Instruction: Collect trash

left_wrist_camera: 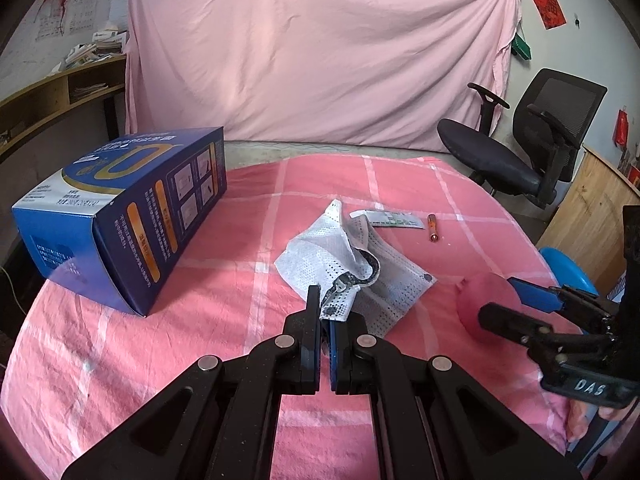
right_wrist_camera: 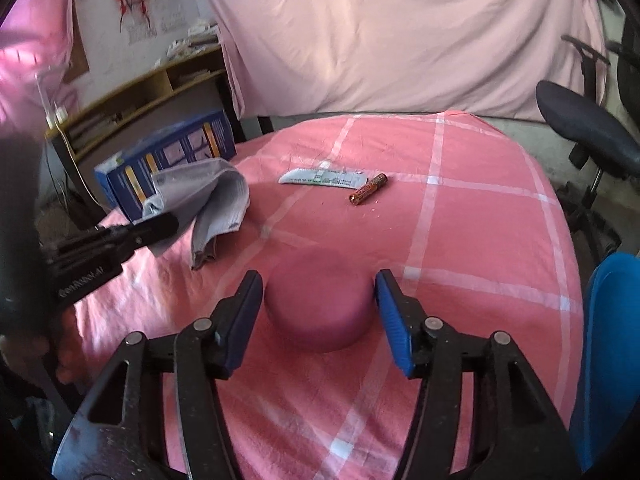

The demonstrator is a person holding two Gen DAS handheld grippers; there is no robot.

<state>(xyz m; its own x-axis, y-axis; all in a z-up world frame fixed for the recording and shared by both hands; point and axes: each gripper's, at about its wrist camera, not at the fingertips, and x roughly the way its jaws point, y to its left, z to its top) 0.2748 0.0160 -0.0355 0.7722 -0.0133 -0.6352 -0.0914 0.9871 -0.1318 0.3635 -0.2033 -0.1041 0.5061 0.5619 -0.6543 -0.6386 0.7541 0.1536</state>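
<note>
Two blue-padded fingers are flanking the pink bowl point(right_wrist_camera: 316, 308), which is sitting upside down on the checked cloth point(right_wrist_camera: 460, 240) directly ahead of the right gripper point(right_wrist_camera: 318, 312); its jaws are standing wide, one pad on each side and neither touching, so this hand is the nearer one and looks to need only to close. The left gripper point(left_wrist_camera: 325, 312) is lying well off to the bowl's left, its jaws pinching shut on a soiled mask point(left_wrist_camera: 340, 260).

A: The tablecloth point(right_wrist_camera: 460, 240) is soft checked cloth; the box point(left_wrist_camera: 132, 216) at nine o'clock is glossy printed card.

B: The face mask point(left_wrist_camera: 332, 252) looks perforated woven fabric; the bowl point(right_wrist_camera: 318, 304) matt, smooth.
</note>
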